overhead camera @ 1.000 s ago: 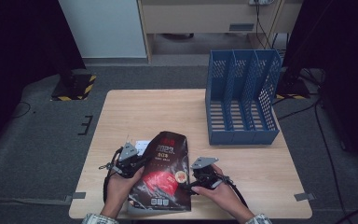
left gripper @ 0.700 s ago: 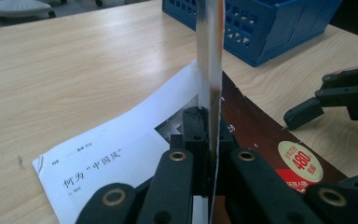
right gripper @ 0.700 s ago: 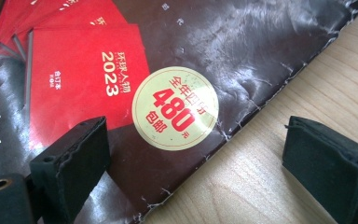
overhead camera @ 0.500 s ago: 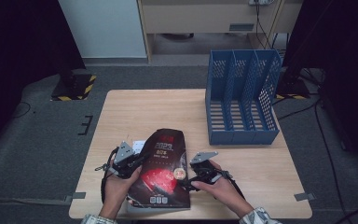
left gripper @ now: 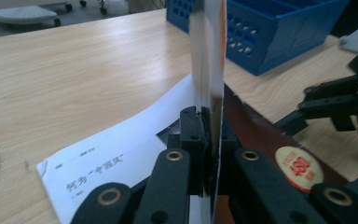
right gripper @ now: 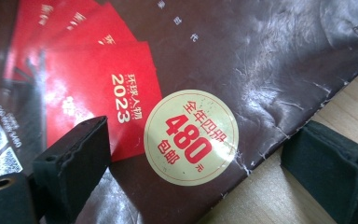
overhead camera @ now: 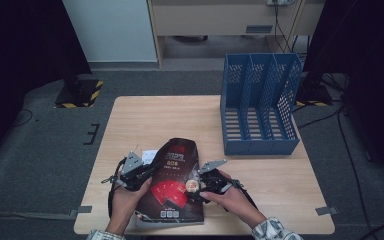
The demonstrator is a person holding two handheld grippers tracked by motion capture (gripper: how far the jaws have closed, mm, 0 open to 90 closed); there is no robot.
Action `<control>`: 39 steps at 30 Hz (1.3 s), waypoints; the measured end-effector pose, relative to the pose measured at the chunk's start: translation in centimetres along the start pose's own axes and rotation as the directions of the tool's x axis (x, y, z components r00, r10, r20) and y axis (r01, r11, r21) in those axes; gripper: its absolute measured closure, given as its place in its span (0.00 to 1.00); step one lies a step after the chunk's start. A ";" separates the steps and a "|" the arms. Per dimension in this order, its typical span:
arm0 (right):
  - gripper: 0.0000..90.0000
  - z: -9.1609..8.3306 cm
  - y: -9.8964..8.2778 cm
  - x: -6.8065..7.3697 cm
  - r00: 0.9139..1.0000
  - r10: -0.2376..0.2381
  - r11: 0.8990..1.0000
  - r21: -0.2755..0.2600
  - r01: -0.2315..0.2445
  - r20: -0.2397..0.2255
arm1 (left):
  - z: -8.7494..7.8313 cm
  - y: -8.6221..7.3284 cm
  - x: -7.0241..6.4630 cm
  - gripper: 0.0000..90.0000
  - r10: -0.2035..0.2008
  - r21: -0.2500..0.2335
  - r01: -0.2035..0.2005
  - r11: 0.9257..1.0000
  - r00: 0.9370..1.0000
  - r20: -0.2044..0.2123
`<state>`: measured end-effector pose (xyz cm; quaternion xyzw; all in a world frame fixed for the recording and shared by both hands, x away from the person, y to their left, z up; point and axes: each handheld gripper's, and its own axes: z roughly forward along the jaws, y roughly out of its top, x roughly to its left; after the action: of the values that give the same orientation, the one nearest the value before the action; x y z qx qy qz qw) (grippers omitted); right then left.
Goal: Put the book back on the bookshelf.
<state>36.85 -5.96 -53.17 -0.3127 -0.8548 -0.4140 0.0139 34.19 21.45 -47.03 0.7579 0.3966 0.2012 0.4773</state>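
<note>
At the counter's (overhead camera: pixel 145 120) near edge, the glossy magazine (overhead camera: pixel 175 185) lay partly lifted. Left tongs (left gripper: pixel 209 154) pinched its upturned edge; right tongs (right gripper: pixel 191 168) stood spread astride its other edge. Thin, floppy, probably slippery: best gripped by the edges.

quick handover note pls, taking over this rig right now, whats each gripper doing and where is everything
Left gripper: shut on the magazine, pinching its left edge, which stands lifted.
Right gripper: open, jaws straddling the magazine's right edge, no grip.
Magazine is at the near table edge, over a white printed sheet.
Blue file rack stands at the far right, slots empty.
Done: left edge gripped. Left: probably close the right gripper, lift the magazine and slot it into the rack.
</note>
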 end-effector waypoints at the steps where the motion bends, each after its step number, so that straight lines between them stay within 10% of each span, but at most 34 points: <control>1: 0.10 0.0 0.0 0.0 1.000 -0.003 1.000 -0.001 0.003 0.000 | 0.2 -0.2 0.2 0.95 0.003 0.024 -0.002 1.000 1.000 -0.020; 9: 0.10 0.1 -0.1 0.1 1.000 -0.015 1.000 -0.002 0.015 0.010 | 1.0 -1.1 1.0 0.68 0.038 0.121 -0.023 0.992 0.991 -0.130; 25: 0.10 0.1 -0.1 0.2 0.999 -0.028 1.000 -0.005 0.028 0.021 | 0.8 -1.6 2.1 0.54 0.013 0.151 0.007 0.989 0.991 -0.131; 39: 0.10 0.1 -0.2 0.2 0.999 -0.032 0.999 -0.007 0.032 0.027 | 1.9 -3.1 2.9 0.43 -0.004 0.331 0.029 0.943 0.997 -0.075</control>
<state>36.61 -5.89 -53.29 -0.3046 -0.8583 -0.4129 -0.0053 35.98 23.38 -50.91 0.8162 0.4485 0.1553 0.3295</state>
